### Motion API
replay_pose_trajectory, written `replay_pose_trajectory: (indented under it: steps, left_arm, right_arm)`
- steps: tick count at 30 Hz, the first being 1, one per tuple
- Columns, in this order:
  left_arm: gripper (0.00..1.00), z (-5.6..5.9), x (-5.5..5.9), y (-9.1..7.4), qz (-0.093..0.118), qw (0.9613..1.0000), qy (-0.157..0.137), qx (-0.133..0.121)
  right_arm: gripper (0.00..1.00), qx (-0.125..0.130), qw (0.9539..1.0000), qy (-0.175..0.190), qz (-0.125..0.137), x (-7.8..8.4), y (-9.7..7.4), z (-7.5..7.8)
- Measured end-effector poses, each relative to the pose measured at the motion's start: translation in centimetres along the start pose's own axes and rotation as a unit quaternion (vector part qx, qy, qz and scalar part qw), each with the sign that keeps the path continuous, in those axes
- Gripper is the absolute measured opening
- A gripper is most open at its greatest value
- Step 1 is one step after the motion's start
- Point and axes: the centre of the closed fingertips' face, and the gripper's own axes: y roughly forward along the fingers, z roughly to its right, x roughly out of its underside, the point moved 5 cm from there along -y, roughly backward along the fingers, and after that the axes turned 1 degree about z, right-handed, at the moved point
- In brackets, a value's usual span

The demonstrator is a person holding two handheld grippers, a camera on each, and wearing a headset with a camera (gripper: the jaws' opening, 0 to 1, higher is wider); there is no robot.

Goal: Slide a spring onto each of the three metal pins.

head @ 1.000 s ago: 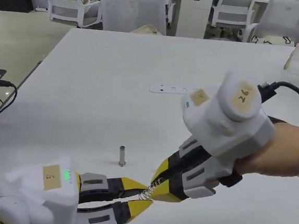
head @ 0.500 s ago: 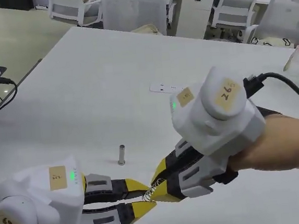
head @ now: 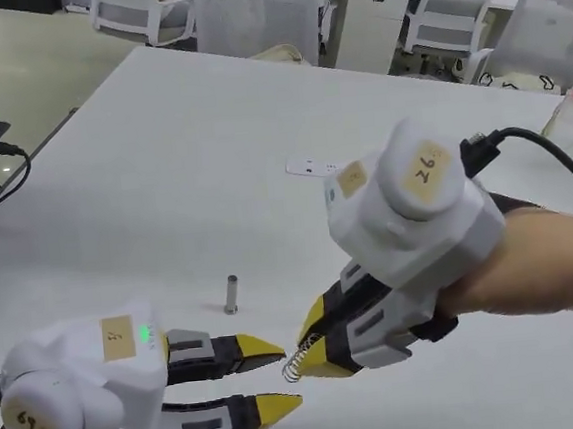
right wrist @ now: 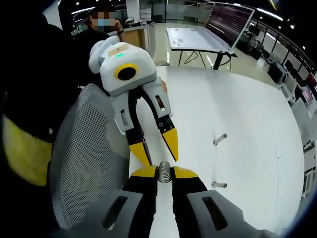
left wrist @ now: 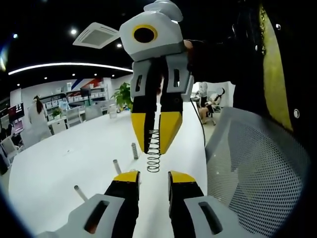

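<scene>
spring [head: 297, 357] — thin coiled wire — pinched in right gripper [head: 314, 347] jaws; left gripper [head: 287, 375] jaws parted.

3 metal pins [left wrist: 134, 150] [left wrist: 117, 166] [left wrist: 80, 193], 1 spring [left wrist: 154, 151], 2 tools [head: 287, 376] [head: 312, 347].

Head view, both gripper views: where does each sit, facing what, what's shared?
Head view: on headset, looking down at table; left gripper, right gripper, forearm show.
Left gripper view: rides left gripper, own jaws below, faces right gripper holding spring.
Right gripper view: rides right gripper, own jaws below, faces open left gripper.
Shared: spring, pins.
</scene>
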Motion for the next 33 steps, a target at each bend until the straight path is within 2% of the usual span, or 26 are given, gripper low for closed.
replay_pose_trajectory:
  steps: [5,18,24,33]
  left_arm:
    - [0.2,-0.4,0.4,-0.7,0.0,0.9999,-0.01,-0.013]
    - [0.28,-1.5,1.5,-2.6,-0.004,0.9981,-0.029,-0.053]
    - [0.31,-1.6,1.9,-3.3,-0.003,0.997,-0.038,-0.067]
    - [0.34,-1.7,2.3,-4.0,-0.004,0.9957,-0.048,-0.078]
  right_arm:
    - [0.08,0.02,0.9996,0.006,-0.02,1.2,-0.8,1.4]
    - [0.08,0.069,0.9962,0.03,-0.042,3.1,-3.4,5.0]
    - [0.08,0.079,0.995,0.031,-0.051,3.3,-3.5,6.4]
    - [0.08,0.087,0.9933,0.036,-0.066,3.5,-2.7,8.6]
